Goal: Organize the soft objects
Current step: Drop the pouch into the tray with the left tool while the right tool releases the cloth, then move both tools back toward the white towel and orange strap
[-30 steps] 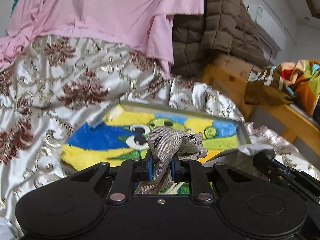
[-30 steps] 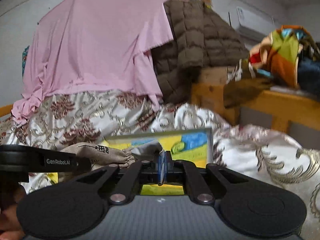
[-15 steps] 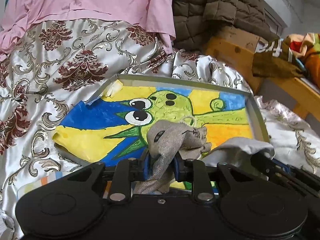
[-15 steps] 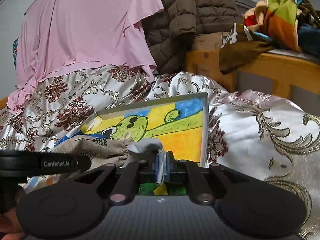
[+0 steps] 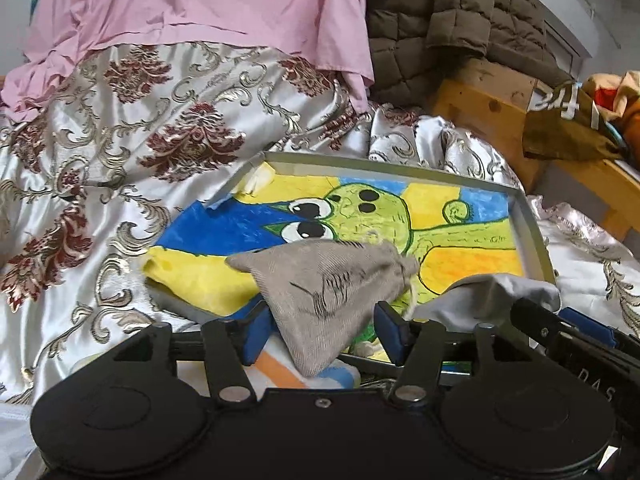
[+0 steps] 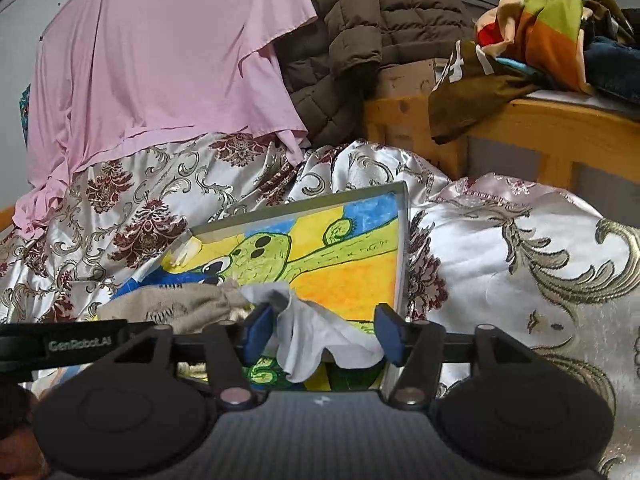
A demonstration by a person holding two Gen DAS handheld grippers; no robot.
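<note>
Both tongs now stand wide: the left gripper (image 5: 320,330) has released the grey pouch (image 5: 324,284), the right gripper (image 6: 322,336) the white cloth (image 6: 316,332). Both pieces lie low in frame on the painted tray (image 5: 532,224), so this placement looks done.

Both wrist views low, close, facing forward – share painted tray (image 5: 532,232) (image 6: 402,248), left view further left

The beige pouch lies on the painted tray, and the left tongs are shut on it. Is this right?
Not quite. In the left wrist view the left tongs stand open, their blue pads apart on either side of the beige pouch. The pouch does lie on the painted tray.
</note>
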